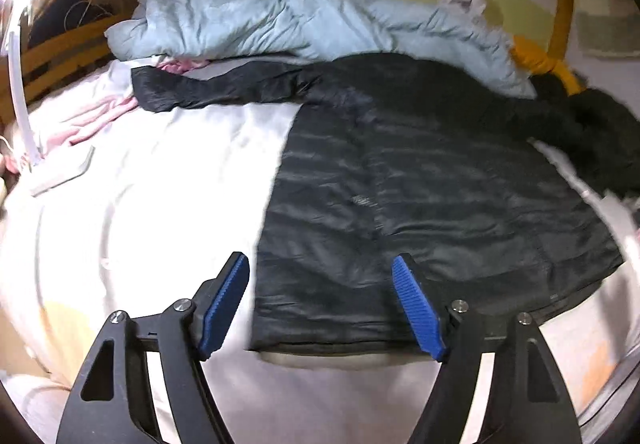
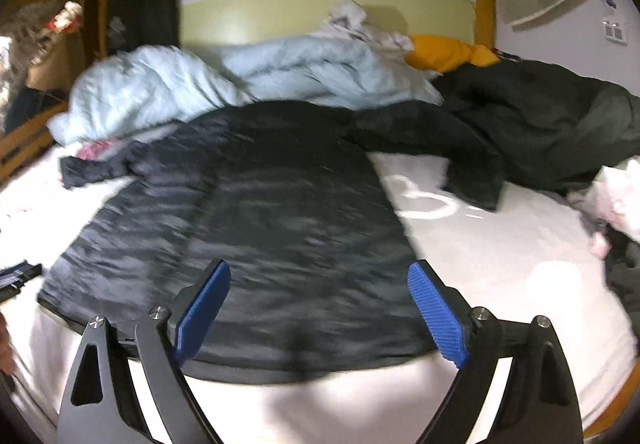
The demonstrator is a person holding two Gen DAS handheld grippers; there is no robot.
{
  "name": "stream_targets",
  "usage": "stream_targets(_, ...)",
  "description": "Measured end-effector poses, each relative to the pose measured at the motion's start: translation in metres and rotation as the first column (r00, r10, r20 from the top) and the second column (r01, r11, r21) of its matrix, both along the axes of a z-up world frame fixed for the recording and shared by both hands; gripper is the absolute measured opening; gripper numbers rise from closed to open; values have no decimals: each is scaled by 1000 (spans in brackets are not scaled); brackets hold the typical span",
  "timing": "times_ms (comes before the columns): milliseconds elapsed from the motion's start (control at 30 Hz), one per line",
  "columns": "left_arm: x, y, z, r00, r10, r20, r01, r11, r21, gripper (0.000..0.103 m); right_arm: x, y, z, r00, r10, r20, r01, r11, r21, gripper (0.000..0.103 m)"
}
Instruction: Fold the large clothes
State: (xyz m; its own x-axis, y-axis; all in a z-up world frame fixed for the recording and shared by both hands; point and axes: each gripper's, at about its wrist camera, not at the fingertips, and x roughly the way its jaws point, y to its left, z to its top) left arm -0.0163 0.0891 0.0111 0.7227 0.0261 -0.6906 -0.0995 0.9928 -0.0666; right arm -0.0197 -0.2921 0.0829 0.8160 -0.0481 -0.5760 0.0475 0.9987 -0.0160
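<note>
A large black quilted jacket (image 1: 420,188) lies spread flat on the white bed, hem toward me, one sleeve stretched out to the left. My left gripper (image 1: 322,264) hovers over the hem's left corner, blue pads apart, nothing between them. In the right wrist view the same jacket (image 2: 256,212) fills the middle, with its other sleeve (image 2: 460,160) bent off to the right. My right gripper (image 2: 320,270) hangs over the hem near the right side, jaws wide and holding nothing.
A crumpled pale blue duvet (image 1: 256,16) is heaped behind the jacket. A yellow garment (image 2: 448,52) and a dark green coat (image 2: 560,116) lie at the back right. A white lamp base (image 1: 60,174) sits on the left of the sheet (image 2: 500,244); a pink cloth (image 1: 92,120) lies near it.
</note>
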Motion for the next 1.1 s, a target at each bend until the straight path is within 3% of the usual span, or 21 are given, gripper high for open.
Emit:
stream_targets(100, 10, 11, -4, 999, 36, -41, -36, 999, 7, 73, 6, -35, -6, 997, -45, -65, 45, 999, -3, 85)
stream_targets(167, 13, 23, -7, 997, 62, -35, -62, 998, -17, 64, 15, -62, -16, 987, -61, -150, 69, 997, 46, 70)
stream_targets(200, 18, 28, -13, 995, 80, -58, -81, 996, -22, 56, 20, -74, -24, 978, -68, -199, 83, 994, 67, 65)
stream_targets(267, 26, 35, -27, 989, 68, -135, -78, 995, -70, 53, 29, -92, -38, 955, -81, -284, 112, 989, 95, 51)
stream_targets(333, 28, 41, -39, 981, 62, -182, -86, 988, -125, 51, 32, -103, -51, 948, -65, -311, 110, 985, 130, 50)
stream_targets(467, 24, 35, -41, 982, 42, -184, -61, 993, -103, 53, 39, -106, -64, 936, -13, -352, 89, 975, 202, 50)
stream_targets(533, 22, 38, -44, 982, 22, -188, -57, 981, -185, 56, 46, -105, -73, 922, -11, -386, 94, 976, 197, 50)
stream_targets(600, 19, 42, -45, 984, 25, -178, -64, 975, -215, 55, 50, -107, -82, 907, -22, -421, 123, 969, 214, 50)
stream_targets(633, 18, 40, -44, 984, 20, -179, -56, 978, -199, 52, 50, -107, -84, 904, -24, -427, 132, 965, 225, 50)
stream_targets(700, 14, 35, -41, 984, 9, -176, -36, 988, -150, 14, 50, -106, -87, 903, -16, -428, 128, 964, 234, 46)
stream_targets(733, 10, 33, -39, 986, -5, -166, -21, 987, -159, 8, 49, -105, -87, 905, -2, -426, 118, 963, 244, 26)
stream_targets(767, 4, 35, -36, 989, -5, -145, -22, 983, -183, 5, 47, -104, -88, 904, 22, -426, 103, 958, 269, 7)
stream_targets(833, -10, 39, -25, 996, 7, -86, -24, 979, -200, 4, 41, -97, -88, 909, 81, -409, 66, 940, 334, 6)
stream_targets(900, -26, 42, -10, 999, 13, -30, -18, 985, -174, 3, 26, -83, -77, 926, 82, -368, 26, 960, 279, 6)
stream_targets(1100, -63, 59, 28, 1000, 24, 4, -24, 994, -108, 3, -42, -70, -40, 972, 106, -210, -27, 937, 349, 5)
